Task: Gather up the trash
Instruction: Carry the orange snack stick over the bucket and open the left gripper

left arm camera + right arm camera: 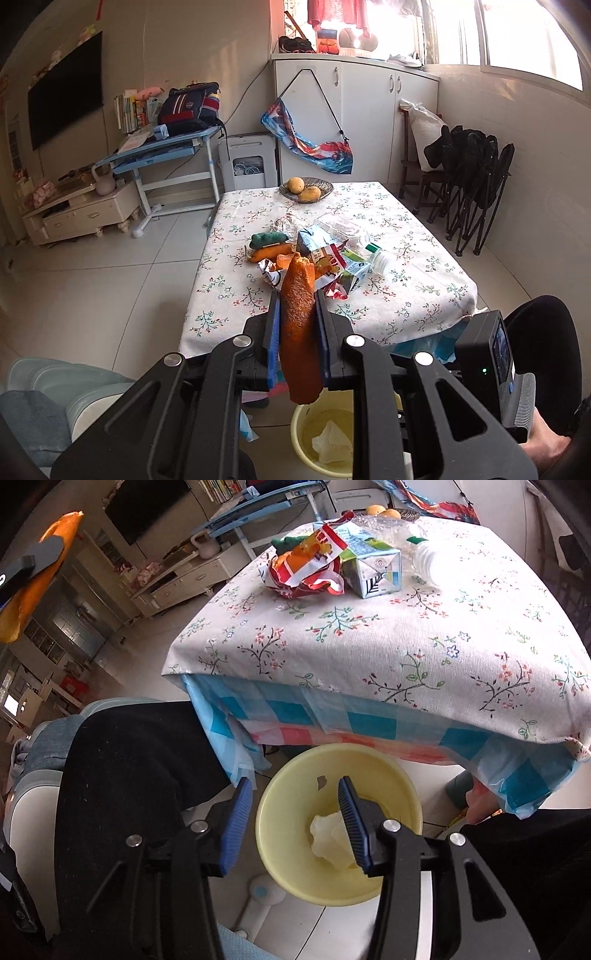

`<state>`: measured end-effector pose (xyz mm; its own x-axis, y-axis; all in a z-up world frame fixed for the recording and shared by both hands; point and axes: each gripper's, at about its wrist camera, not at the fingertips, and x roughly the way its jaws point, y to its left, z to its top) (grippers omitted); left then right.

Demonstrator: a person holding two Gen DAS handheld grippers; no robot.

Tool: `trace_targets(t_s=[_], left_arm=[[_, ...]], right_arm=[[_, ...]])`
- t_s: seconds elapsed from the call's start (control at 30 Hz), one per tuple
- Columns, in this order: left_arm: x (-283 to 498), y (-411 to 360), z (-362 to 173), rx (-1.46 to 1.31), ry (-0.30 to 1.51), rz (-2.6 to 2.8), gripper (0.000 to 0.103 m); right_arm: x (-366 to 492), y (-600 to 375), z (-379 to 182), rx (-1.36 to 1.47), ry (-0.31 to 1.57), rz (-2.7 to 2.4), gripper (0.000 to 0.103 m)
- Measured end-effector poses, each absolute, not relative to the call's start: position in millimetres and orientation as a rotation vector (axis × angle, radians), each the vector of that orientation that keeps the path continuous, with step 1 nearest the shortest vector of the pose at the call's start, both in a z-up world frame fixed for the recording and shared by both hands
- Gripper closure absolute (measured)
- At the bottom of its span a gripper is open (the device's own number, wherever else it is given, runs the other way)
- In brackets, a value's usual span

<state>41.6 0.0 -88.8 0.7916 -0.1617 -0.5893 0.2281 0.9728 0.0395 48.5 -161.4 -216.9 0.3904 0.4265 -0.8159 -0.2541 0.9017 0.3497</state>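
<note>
Your left tongs (pixel 297 325) pinch the light, limp orange peel (pixel 298 332) mid-length at frame centre; right tongs (pixel 291 823) hang spread, empty, above the yellow bin (pixel 280 871).

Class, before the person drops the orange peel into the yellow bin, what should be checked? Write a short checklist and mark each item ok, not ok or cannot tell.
1. Left tongs grip the orange peel firmly: ok, pads clamp both sides.
2. Yellow bin is upright and open: ok.
3. Bin has room: ok, only crumpled white paper lies inside.
4. Right tongs are out of the drop path: not ok, they hang open over the bin.
5. Peel is directly above the bin: cannot tell.
</note>
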Motion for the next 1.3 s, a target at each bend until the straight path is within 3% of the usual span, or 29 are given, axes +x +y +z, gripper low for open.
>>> trace_targets(t_s=[0.2, 0.57, 0.6, 0.73, 1.13, 1.3], left_arm=[[41.8, -6.2, -112.5, 0.073, 0.713, -0.270, 0.086], [45.5, -36.9, -218.1, 0.060, 1.014, -0.378, 0.086], [45.2, -39.4, -224.3, 0.067, 1.031, -0.383, 0.082], [42.9, -41.7, -229.2, 0.094, 1.034, -0.353, 0.048], [37.8, -9.1, -143.6, 0.018, 0.722, -0.193, 0.030], [39.9, 2.6, -129.0, -0.035, 0.684, -0.170, 0.029]], right_arm=[[42.1, -176.7, -189.9, 0.190, 0.937, 0.364, 0.047], [34.9, -212.5, -159.0, 0.313, 0.748, 0.281, 0.042], [34.9, -214.0, -158.4, 0.316, 0.746, 0.282, 0.042], [36.0, -216.5, -157.9, 0.327, 0.734, 0.284, 0.040], [33.4, -219.0, -157.6, 0.326, 0.705, 0.280, 0.040], [31.5, -216.8, -157.9, 0.315, 0.707, 0.284, 0.040]])
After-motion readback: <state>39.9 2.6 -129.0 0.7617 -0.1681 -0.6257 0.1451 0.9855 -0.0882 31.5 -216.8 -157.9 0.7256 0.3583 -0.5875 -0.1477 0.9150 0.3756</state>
